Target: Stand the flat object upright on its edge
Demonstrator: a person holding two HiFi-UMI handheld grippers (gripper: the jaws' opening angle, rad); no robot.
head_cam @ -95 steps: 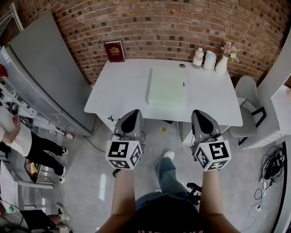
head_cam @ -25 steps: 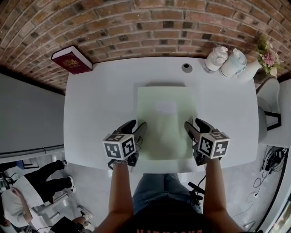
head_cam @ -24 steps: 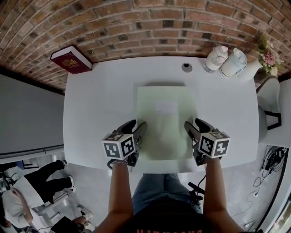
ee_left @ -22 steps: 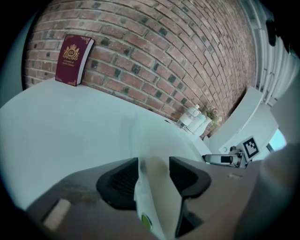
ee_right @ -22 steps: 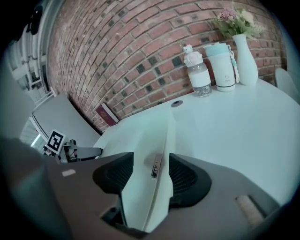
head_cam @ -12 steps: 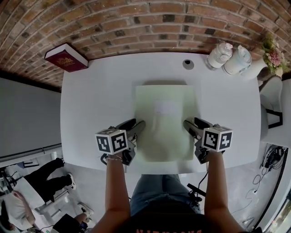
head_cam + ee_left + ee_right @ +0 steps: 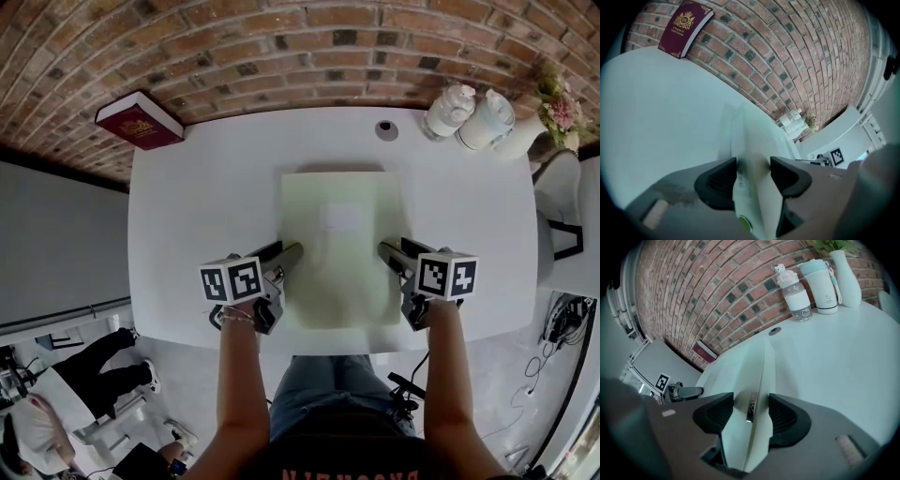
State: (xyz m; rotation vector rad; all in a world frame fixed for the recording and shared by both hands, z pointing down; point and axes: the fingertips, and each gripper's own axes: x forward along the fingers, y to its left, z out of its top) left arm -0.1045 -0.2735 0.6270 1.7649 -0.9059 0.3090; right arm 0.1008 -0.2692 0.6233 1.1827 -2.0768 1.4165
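- The left tongs [image 7: 753, 171] stand apart and straddle the left side edge of the flat object [image 7: 342, 272]. The jaws have just been opening wider, and the pads do not appear to press on it.
- The right tongs [image 7: 751, 408] also stand apart, with the object's right side edge between the jaws. No clamping is evident.
- The flat object, a pale green slab, lies flat in the middle of the white tabletop [image 7: 197, 206], with its near edge close to the front rim.
- Change: a second ago both tongs sat just beside the slab's near corners. Both have since rolled, so each pair of jaws now lines up with the slab's thickness. Several seconds ago they hung short of the tabletop.
- Meaning: the approach appears complete. The grip is not yet made and the lift has not begun.
- Likely next requirement: close both tongs evenly on the side edges, then tip the slab up onto one edge.
- The red book [image 7: 141, 119] against the brick wall stands well apart from the slab.
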